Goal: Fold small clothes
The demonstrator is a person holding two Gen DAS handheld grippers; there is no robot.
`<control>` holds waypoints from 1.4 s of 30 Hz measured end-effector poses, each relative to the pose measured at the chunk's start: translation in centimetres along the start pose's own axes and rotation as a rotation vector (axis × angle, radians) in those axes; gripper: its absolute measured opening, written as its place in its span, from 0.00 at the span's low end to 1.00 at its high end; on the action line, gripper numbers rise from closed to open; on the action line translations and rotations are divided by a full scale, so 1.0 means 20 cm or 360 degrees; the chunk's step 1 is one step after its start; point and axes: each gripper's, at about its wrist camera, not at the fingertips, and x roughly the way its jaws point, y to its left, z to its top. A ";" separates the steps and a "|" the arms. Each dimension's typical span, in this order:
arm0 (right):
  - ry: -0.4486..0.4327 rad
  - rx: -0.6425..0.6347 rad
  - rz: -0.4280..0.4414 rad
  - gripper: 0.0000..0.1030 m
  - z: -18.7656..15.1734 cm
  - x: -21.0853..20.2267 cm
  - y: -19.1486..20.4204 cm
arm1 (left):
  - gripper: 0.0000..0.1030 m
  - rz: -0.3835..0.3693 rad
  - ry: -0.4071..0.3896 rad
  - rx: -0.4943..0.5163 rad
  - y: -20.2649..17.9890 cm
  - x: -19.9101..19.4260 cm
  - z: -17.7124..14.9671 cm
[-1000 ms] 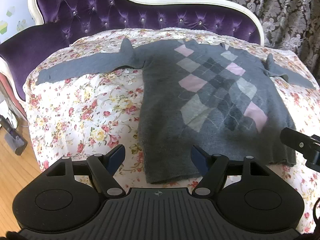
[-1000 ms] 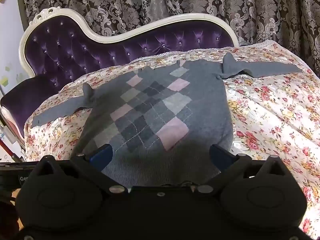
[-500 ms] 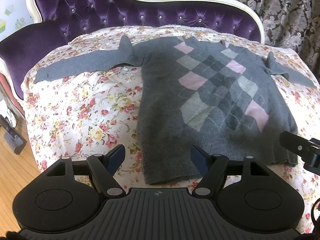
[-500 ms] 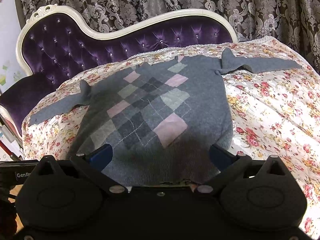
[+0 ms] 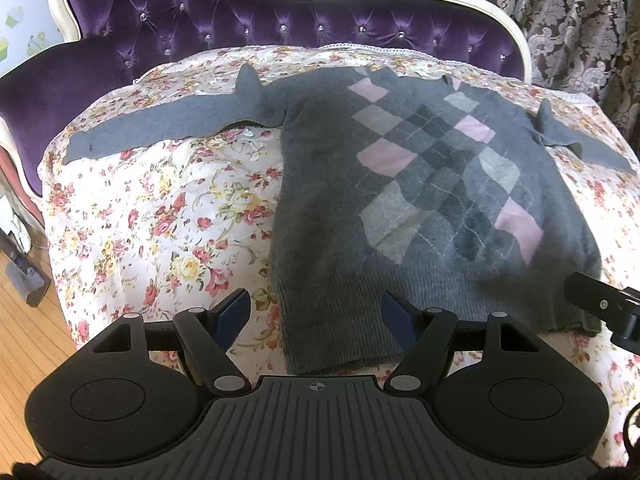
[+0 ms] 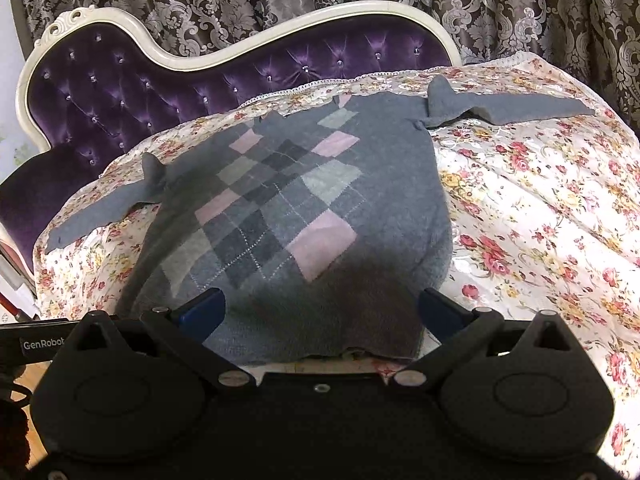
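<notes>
Left wrist view: the grey argyle sweater (image 5: 420, 200) lies flat, sleeves spread, on the floral cover (image 5: 160, 208) of a purple tufted chaise (image 5: 280, 20). The left gripper (image 5: 316, 314) hangs over its hem corner, fingers wide apart, gripping nothing.

Right wrist view: the right gripper (image 6: 322, 308) hovers over the sweater's (image 6: 300, 200) hem, fingers spread wide and empty.

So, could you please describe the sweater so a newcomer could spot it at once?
Find the purple tufted sofa draped in a floral cover. The sweater lies flat there, sleeves spread. It is the only garment: grey, with pink and pale diamonds.
</notes>
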 end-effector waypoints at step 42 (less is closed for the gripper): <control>0.0075 0.0122 -0.0109 0.21 -0.06 -0.01 -0.30 | 0.70 -0.0087 -0.0024 0.0077 0.01 0.30 -0.01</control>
